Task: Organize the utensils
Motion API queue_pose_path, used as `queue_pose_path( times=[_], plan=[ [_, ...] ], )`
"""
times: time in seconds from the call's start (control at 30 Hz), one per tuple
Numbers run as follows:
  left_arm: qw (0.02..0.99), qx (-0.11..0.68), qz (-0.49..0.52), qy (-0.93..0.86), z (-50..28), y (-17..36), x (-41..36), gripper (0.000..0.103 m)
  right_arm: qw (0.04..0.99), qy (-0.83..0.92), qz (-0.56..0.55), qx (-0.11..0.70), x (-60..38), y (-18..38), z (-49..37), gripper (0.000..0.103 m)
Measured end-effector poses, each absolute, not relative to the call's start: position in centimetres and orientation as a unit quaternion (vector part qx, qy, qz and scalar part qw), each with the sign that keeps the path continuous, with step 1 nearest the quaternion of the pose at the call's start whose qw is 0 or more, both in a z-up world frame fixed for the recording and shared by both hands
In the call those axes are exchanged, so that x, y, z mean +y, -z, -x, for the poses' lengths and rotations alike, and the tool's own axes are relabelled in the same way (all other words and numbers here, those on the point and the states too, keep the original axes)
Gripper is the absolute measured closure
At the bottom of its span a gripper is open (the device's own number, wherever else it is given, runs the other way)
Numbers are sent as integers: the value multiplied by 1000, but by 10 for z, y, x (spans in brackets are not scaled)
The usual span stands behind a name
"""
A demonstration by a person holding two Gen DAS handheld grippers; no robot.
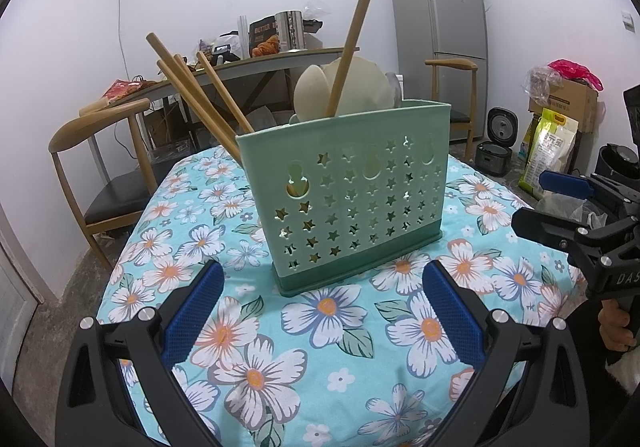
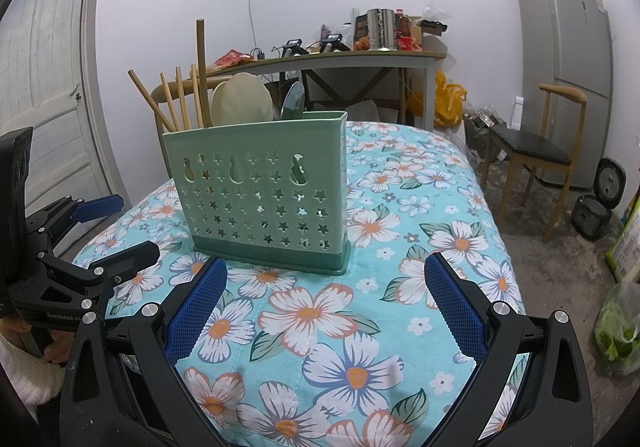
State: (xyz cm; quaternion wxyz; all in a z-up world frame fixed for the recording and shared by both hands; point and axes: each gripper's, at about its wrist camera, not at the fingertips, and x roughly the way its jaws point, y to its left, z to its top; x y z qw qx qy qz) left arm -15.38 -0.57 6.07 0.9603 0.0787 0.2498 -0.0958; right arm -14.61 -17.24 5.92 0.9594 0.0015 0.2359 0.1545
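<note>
Green perforated plastic utensil caddy [image 1: 344,195] stands upright mid-table on the floral cloth [image 1: 320,327], wooden chopsticks [image 1: 192,99] and cream spoons [image 1: 344,87] already inside; left gripper [image 1: 320,311] and right gripper [image 2: 324,311] jaws apart, empty, so likely finished: back off at 6 o'clock without nudging it.

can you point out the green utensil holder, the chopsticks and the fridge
green utensil holder [image 1: 352,203], left wrist view, on its star-cut front wall
chopsticks [image 1: 188,95], left wrist view, on a shaft above the holder's rim
fridge [image 1: 440,19], left wrist view, on its upper door
</note>
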Motion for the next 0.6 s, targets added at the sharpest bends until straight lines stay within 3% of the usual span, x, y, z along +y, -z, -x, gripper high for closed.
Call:
queue_pose_path(
  times=[0.6],
  plan=[
    [961, 249, -81, 93, 154, -61, -6, 6, 960, -154, -1, 235, -172, -59, 146, 8]
  ],
)
